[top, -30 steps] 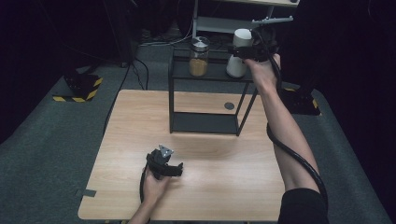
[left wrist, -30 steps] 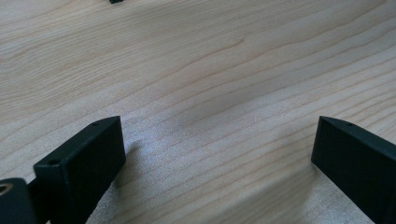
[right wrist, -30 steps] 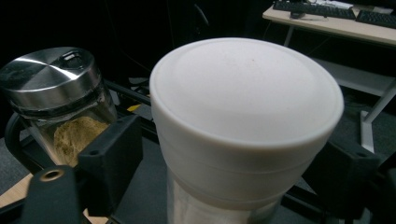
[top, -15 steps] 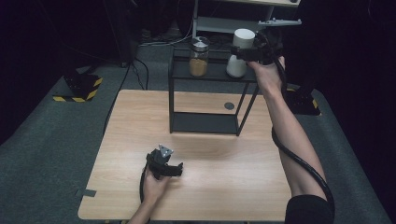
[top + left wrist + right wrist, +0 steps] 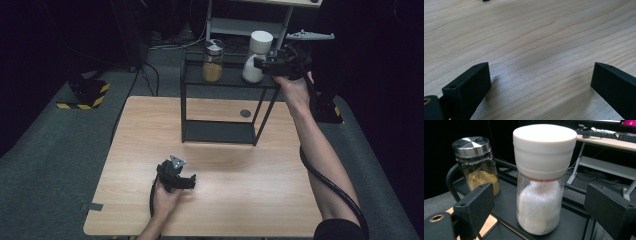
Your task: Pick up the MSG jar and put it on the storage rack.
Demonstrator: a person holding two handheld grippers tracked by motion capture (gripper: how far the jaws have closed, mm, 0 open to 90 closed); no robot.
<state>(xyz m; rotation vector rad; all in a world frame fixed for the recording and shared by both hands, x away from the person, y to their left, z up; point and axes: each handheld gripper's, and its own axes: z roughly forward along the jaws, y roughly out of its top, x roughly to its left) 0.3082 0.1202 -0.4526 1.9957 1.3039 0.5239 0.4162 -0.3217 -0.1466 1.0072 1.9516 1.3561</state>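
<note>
One white-capped jar (image 5: 541, 182) of white powder stands upright on the black rack (image 5: 222, 77), right gripper (image 5: 260, 63) released beside it, jaws having just widened, near the rack's right edge.

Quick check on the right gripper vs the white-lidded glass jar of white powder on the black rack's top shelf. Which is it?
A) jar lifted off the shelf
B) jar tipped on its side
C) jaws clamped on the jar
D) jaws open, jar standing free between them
D: in the right gripper view the white-lidded glass jar of white powder stands upright on the black metal rack's top shelf, with a gap to each jaw of the right gripper.
</note>
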